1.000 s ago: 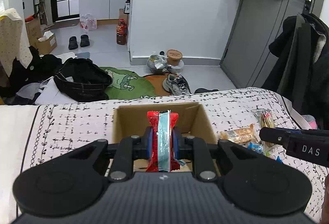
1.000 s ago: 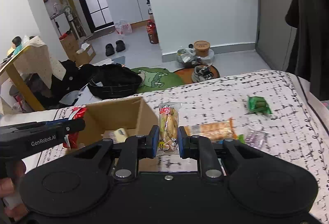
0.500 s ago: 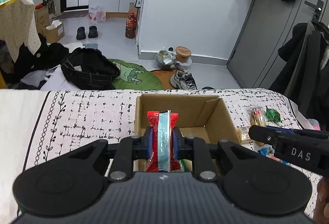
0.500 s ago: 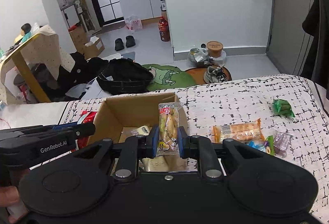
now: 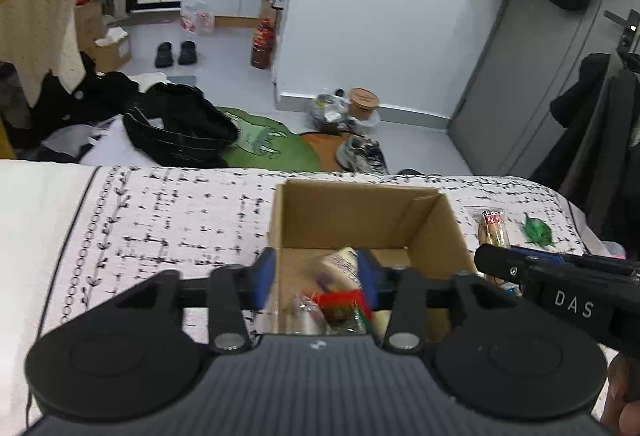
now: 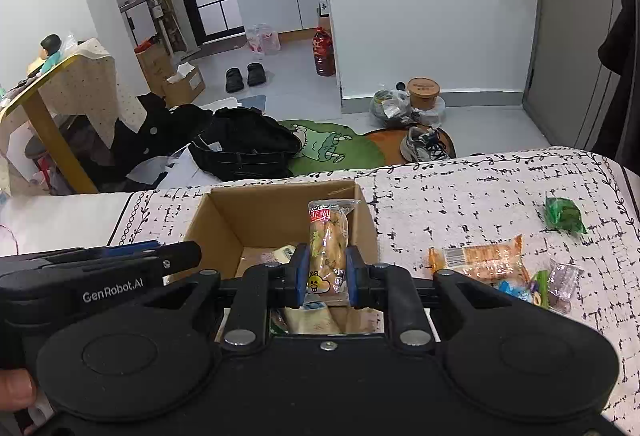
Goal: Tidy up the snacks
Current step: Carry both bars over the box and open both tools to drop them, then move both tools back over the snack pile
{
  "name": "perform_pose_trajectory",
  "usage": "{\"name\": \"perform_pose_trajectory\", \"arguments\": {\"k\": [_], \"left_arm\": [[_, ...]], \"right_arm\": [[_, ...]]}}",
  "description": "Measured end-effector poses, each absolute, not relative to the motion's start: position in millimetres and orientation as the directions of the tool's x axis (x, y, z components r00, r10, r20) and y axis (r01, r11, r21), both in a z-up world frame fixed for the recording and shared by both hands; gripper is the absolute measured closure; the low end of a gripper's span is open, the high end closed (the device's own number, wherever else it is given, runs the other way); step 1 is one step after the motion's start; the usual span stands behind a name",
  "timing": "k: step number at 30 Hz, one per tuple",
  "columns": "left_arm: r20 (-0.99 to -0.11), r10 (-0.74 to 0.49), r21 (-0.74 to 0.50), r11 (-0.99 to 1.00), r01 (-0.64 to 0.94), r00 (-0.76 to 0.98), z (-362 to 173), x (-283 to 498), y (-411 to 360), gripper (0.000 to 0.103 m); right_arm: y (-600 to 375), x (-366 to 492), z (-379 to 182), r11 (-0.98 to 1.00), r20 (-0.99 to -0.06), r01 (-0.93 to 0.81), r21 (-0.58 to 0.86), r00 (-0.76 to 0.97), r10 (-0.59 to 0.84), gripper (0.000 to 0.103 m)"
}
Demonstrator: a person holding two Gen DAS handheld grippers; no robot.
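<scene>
Left gripper jaws are opening over the cardboard box; red packet is lying loose inside, pads clear of it. Right gripper is clamping an upright bread packet above the box's right side.

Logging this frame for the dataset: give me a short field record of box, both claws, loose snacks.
box: open cardboard box on the patterned bedspread, several snacks already inside
left claw: over the box, jaws opening, nothing between the pads; red packet lies in the box below
right claw: shut on clear bread packet, held upright over the box
loose snacks: green packet, orange packet and a few small ones on the bedspread, right of the box
</scene>
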State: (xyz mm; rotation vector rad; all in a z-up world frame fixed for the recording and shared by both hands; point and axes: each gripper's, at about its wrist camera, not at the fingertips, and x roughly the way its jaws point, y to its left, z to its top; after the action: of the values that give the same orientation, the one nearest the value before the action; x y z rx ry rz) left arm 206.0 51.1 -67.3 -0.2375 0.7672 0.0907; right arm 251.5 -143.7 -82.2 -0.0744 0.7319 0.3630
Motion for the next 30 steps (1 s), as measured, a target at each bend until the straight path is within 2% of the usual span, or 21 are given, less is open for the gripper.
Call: {"name": "perform_pose_trajectory", "arguments": {"k": [5,7,11,13,15,18,24,30], "left_arm": [[-0.686,0.014,-0.160,0.972,-0.169,0.727,-63,202,52,0.044],[-0.682,0.031,-0.148,0.973,-0.179,0.731,-62,201,52,0.036],[-0.672,0.046,-0.134,0.974,-0.183,0.739,-60,198,53,0.031],[-0.666,0.060,-0.121,0.975,-0.188,0.743,-60,197,53,0.029],[-0.665,0.070,-0.113,0.975,-0.193,0.743,-61,197,53,0.025],[-0.673,0.068,-0.108,0.976,-0.188,0.737,-64,196,53,0.023],[-0.680,0.082,-0.079,0.980,-0.184,0.729,-67,194,45,0.023],[-0.682,0.095,-0.064,0.980,-0.189,0.725,-65,194,33,0.023]], "right_arm": [[-137,255,-81,0.930,-0.662,-0.362,0.062,0.683,0.310,0.084],[-134,256,-80,0.928,-0.659,-0.368,0.059,0.684,0.313,0.083],[-131,258,-79,0.927,-0.653,-0.372,0.042,0.692,0.307,0.079],[-132,258,-78,0.929,-0.646,-0.369,0.026,0.703,0.297,0.064],[-134,256,-76,0.931,-0.635,-0.364,0.006,0.718,0.285,0.039],[-141,254,-76,0.938,-0.636,-0.347,-0.017,0.728,0.258,0.020],[-159,252,-78,0.949,-0.646,-0.313,-0.026,0.730,0.223,0.006],[-182,245,-81,0.970,-0.644,-0.231,-0.080,0.754,0.126,0.000]]}}
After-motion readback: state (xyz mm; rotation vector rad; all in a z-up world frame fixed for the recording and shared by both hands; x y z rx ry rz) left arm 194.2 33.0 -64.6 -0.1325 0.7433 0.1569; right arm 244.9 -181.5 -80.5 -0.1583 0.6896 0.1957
